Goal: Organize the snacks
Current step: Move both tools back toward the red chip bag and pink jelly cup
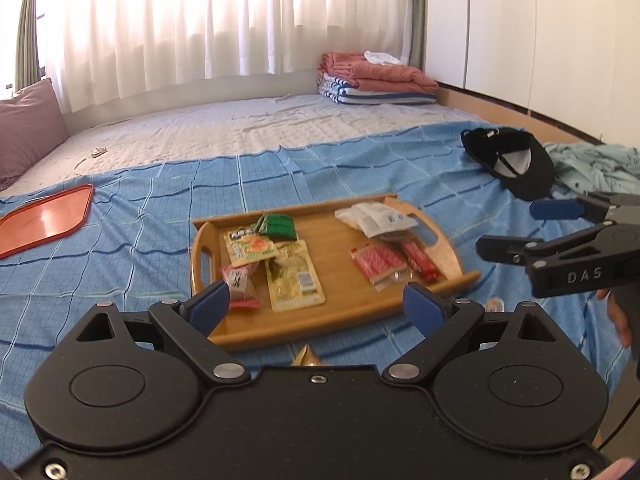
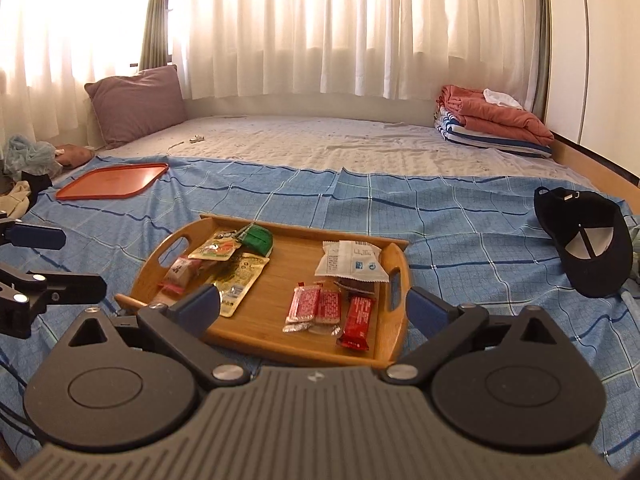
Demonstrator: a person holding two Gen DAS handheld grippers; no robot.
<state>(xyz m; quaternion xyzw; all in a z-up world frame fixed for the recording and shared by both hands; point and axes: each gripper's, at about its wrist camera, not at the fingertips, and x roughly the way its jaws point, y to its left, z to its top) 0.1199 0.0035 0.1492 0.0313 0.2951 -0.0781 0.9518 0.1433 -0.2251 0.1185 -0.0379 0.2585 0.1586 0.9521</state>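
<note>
A wooden tray (image 1: 340,300) (image 2: 288,280) lies on the blue checked bedspread and holds several snack packets. On its left side are a green packet (image 1: 280,226) (image 2: 258,239), a yellow packet (image 1: 294,276) (image 2: 240,276) and a pink one (image 1: 238,282). On its right side are a white packet (image 1: 376,218) (image 2: 350,262) and red packets (image 1: 378,262) (image 2: 316,306). My left gripper (image 1: 316,304) is open and empty over the tray's near edge. My right gripper (image 2: 314,306) is open and empty, just short of the tray; it also shows in the left wrist view (image 1: 516,228).
An orange plastic tray (image 1: 44,220) (image 2: 114,186) lies on the bedspread to the far left. A black cap (image 1: 516,162) (image 2: 584,242) lies to the right. Folded blankets (image 1: 376,78) (image 2: 492,122) and a purple pillow (image 2: 138,104) sit at the back.
</note>
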